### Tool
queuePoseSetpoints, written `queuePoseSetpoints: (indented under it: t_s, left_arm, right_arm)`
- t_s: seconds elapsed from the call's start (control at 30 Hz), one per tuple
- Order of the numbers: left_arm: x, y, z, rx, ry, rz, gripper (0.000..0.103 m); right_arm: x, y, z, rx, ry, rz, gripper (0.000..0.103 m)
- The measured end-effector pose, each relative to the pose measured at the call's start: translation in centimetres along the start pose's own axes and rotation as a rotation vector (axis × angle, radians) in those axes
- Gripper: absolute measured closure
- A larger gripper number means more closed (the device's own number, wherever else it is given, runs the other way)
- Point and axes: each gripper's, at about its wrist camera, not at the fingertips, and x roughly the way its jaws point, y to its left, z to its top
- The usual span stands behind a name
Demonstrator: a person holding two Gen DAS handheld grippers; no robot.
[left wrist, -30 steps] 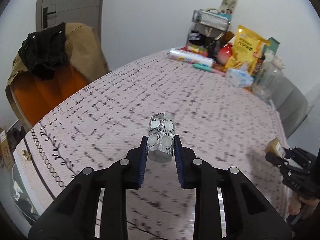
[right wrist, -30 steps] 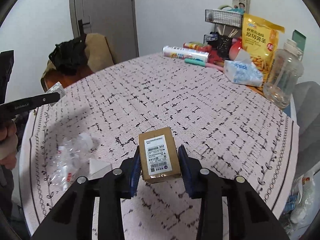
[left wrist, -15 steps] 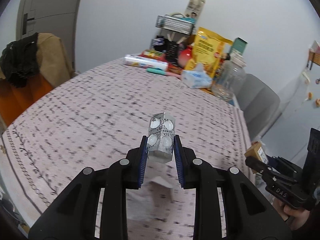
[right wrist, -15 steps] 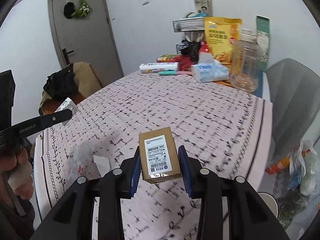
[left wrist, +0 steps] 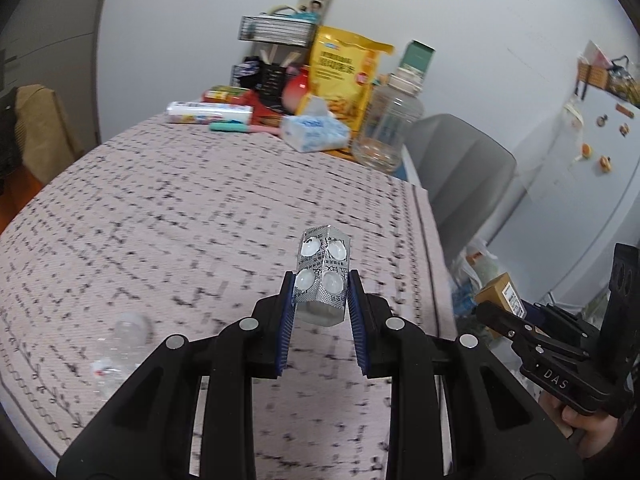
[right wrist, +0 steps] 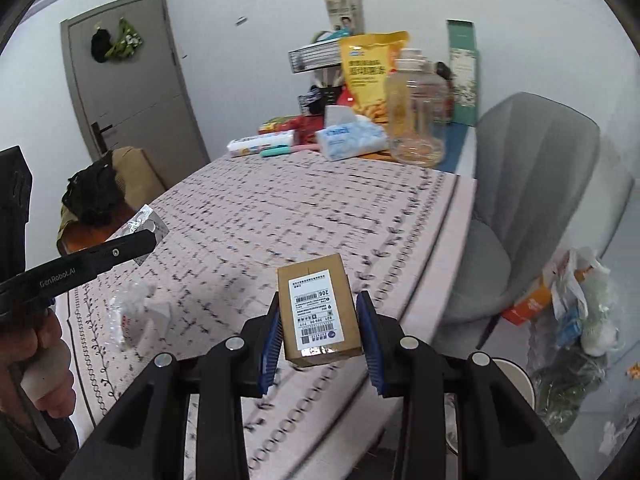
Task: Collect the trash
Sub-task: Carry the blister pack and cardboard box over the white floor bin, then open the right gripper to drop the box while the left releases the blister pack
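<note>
Item: trash collection, carrying stage. Judged step: both pieces are lifted clear of the desk [right wrist: 280, 216] and are on the way to a disposal point; the likely one is the heap of bags and wrappers [right wrist: 568, 308] on the floor beyond the desk's right edge, beside the grey chair [right wrist: 532, 200].

Left tool [left wrist: 322, 300]: narrowed onto a silver pill strip [left wrist: 323, 268], held upright by its lower half, the upper half standing free above the blue pads [left wrist: 287, 320]. Strip hangs above the desk's near right part.

Right tool [right wrist: 318, 326]: closed around a small cardboard box [right wrist: 316, 312], label facing up, gripped on its two long sides. Box hangs over the desk's right edge.

Left on the desk: a crumpled clear plastic wrapper [right wrist: 128, 312] with a white scrap beside it, near the desk's left front edge. Judged uncollected.

Next move, as judged: bring each tool over the floor heap, then part the fingers fully so strip and box drop. The strip is light and may cling to a pad. A bin proper is not plainly visible.
</note>
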Motion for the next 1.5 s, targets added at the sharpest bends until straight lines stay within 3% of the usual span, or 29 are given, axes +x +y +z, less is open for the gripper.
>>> queuePoseSetpoints:
  t_s: [0.5,1.2,1.3,1.33,1.37,1.5]
  left_arm:
    - [5.7,-8.5,-0.5,0.102,0.098,-0.092,0.077]
    - [17.6,-20.2,-3.8,0.235,0.300,-0.173,0.077]
    - [18.9,-22.1,-4.5,0.262,0.326,-0.182,0.077]
    - [19.2,-22.5,-4.6,0.268,0.330,-0.184,0.077]
    - [19.6,-23.1,-4.8,0.277,0.338,-0.188,0.077]
    - [20.8,-25.2,-5.7,0.304,0.365,-0.203,0.077]
  right_arm:
    - [-1.1,-9.3,-2.6,0.139,0.015,-0.117,0.067]
    - [2.2,-24.7,-9.5,0.402,0.080,-0.238,0.066]
    - [2.6,-26.6,-10.5,0.437,0.082,-0.216,0.059]
    - [2.5,-27.1,-10.8,0.451,0.075,-0.215,0.046]
    - [2.5,-27.5,-10.9,0.457,0.070,-0.219,0.041]
    - [1.7,-29.3,-12.3,0.509,0.063,-0.233,0.041]
